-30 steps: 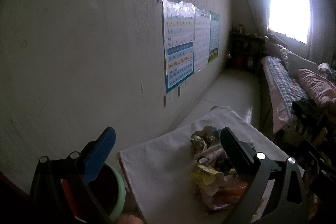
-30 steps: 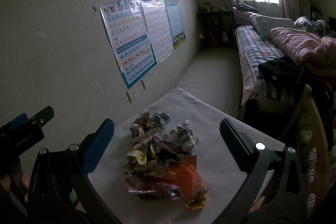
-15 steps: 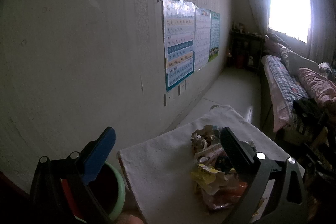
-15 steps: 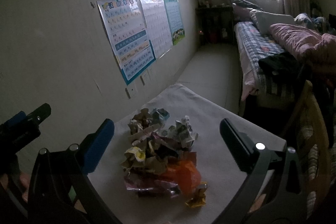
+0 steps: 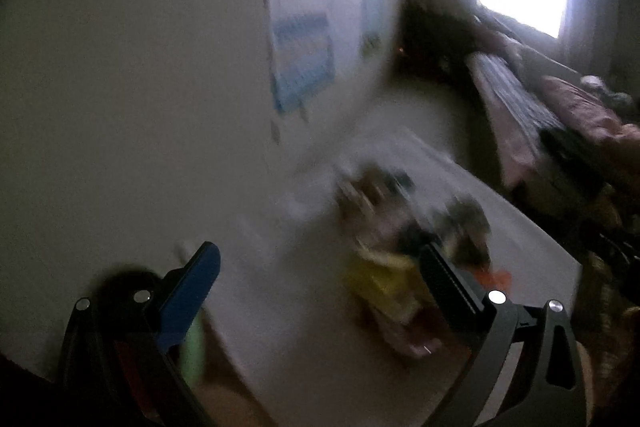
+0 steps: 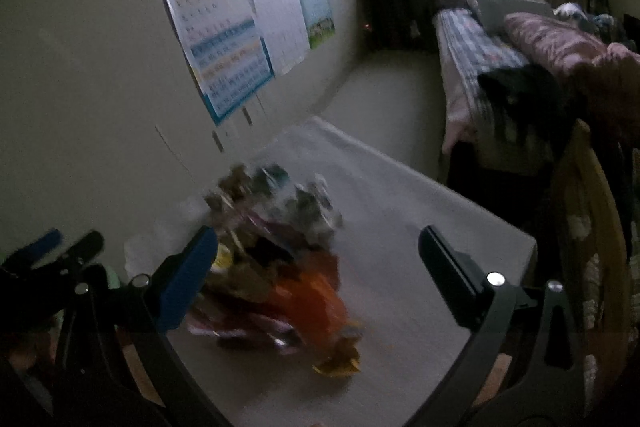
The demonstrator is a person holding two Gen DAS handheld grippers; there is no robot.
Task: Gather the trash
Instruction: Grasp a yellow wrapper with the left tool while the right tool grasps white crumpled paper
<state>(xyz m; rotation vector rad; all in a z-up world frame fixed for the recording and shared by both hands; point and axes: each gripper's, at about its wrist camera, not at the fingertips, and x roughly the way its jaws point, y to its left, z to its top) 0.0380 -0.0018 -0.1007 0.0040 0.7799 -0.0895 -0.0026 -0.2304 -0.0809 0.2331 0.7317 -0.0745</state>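
Both views are blurred. Your left gripper (image 5: 320,267) and right gripper (image 6: 318,251) each have fingers spread wide, holding nothing. The trash pile (image 6: 276,255), crumpled wrappers with an orange piece, lies on the white table (image 6: 440,227) toward its wall-side edge. In the right view it sits between your fingers, touching neither as far as the blur shows; in the left view it sits beside the right finger. Bare tabletop runs right of the pile to the far edge and corner. A green cup (image 5: 192,347) is at the near-left edge.
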